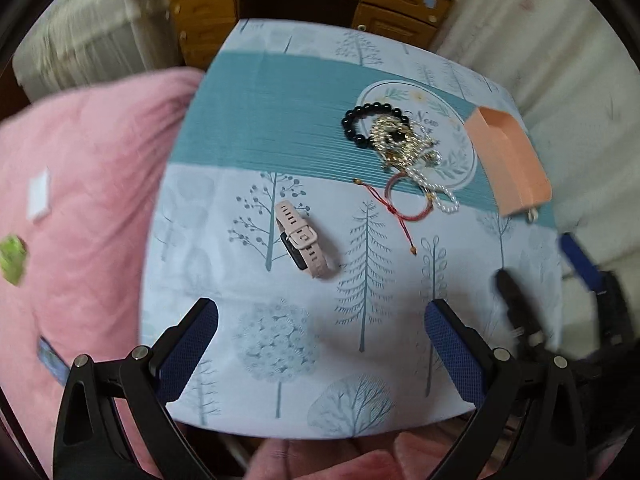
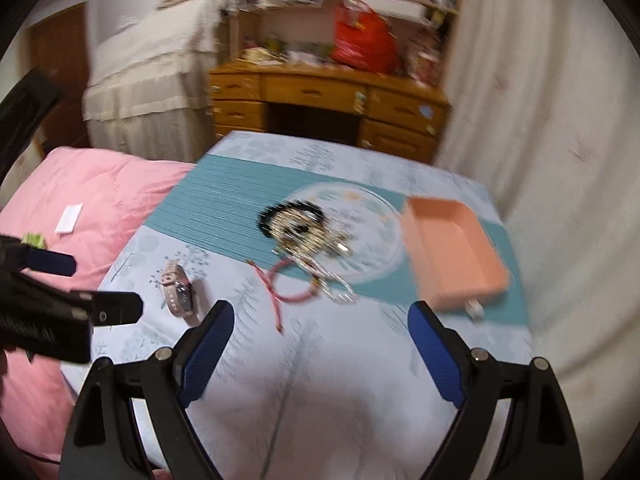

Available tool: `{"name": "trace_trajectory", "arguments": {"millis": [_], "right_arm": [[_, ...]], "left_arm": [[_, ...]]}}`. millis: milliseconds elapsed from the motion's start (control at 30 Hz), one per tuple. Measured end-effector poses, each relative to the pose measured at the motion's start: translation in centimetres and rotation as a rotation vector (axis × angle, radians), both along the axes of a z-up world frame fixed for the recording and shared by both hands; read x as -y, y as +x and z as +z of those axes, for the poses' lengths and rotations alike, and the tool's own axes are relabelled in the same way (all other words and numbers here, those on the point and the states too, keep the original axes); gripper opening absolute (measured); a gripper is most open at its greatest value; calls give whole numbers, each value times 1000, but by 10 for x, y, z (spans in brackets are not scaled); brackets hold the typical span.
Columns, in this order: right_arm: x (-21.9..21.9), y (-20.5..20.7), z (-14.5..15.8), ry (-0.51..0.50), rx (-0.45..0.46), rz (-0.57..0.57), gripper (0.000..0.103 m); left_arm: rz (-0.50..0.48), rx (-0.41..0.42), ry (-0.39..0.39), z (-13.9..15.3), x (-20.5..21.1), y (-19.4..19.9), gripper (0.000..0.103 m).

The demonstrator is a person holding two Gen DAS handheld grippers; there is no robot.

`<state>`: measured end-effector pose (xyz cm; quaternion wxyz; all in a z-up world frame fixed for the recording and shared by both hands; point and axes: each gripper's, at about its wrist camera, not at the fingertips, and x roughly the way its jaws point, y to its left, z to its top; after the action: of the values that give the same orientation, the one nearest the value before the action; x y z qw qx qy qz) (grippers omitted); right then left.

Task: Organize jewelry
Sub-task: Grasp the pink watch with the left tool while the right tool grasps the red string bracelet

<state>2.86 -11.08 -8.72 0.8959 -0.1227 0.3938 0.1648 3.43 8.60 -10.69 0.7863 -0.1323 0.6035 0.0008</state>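
Left wrist | rubbery pink watch (image 1: 306,245), beaded bracelet (image 1: 370,120) | both grippers' fingers spread, empty

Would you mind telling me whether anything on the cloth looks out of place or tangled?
Yes: the gold chains, the pearl strand and the black bead bracelet lie heaped in one knot, overlapping one another. The peach box beside them sits empty, and the pink watch lies apart.

Bare cloth (image 1: 280,344) before the watch (image 1: 306,244); jewelry heap (image 1: 404,148) and box (image 1: 510,164) crowded beyond
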Motion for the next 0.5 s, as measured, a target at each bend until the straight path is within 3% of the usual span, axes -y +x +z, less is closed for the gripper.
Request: {"name": "trace_trajectory", "arguments": {"millis": [100, 267, 500], "right_arm": [[-24, 10, -26, -34, 20, 87, 88], [-47, 40, -74, -47, -82, 103, 69], [-58, 60, -112, -133, -102, 104, 46]], "left_arm": [[28, -37, -65, -22, -13, 15, 102], [63, -97, -132, -56, -28, 41, 93], [104, -150, -218, -92, -34, 66, 76]]}}
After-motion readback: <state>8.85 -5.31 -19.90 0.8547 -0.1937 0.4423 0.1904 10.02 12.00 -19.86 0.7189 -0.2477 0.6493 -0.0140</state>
